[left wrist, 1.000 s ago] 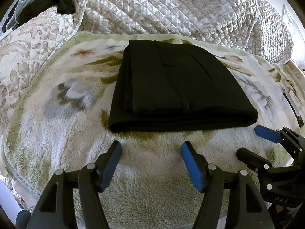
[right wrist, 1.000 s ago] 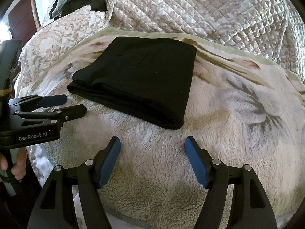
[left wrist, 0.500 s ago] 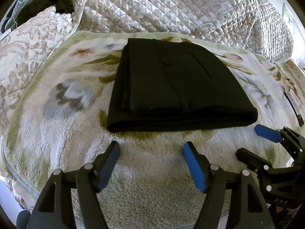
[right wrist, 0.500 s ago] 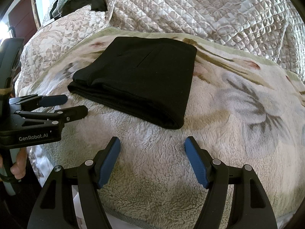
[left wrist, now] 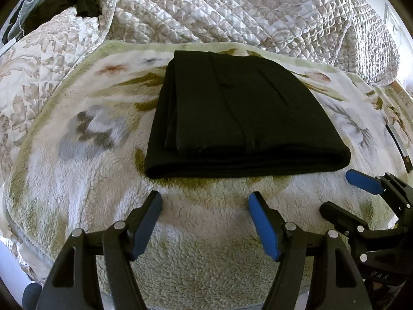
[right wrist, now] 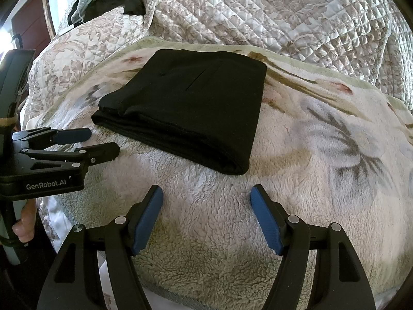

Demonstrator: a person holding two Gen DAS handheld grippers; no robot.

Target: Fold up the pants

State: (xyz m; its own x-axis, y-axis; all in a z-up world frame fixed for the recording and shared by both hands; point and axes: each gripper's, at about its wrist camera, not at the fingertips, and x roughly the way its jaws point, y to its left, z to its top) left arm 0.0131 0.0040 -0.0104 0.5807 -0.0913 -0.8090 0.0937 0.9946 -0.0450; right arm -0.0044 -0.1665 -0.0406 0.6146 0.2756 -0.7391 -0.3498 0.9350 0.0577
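1. Pants point(left wrist: 240, 118): black woven cloth, matt and smooth, stacked in flat layers with soft rounded fold edges.
2. Blanket point(left wrist: 206, 253): thick fleece, curly and rough like sherpa, cream with faded floral print; it lies under the pants.
3. Quilt point(left wrist: 232, 7): stitched in small diamonds, satin-like with a slight sheen, at 12 o'clock from the pants.
4. Left gripper point(left wrist: 205, 222): matt black hard plastic arms, shiny metal rivets, blue pads that look rubbery.
5. Right gripper point(right wrist: 206, 217): same matt black plastic and metal rivets; its blue pads show a fine dotted texture.
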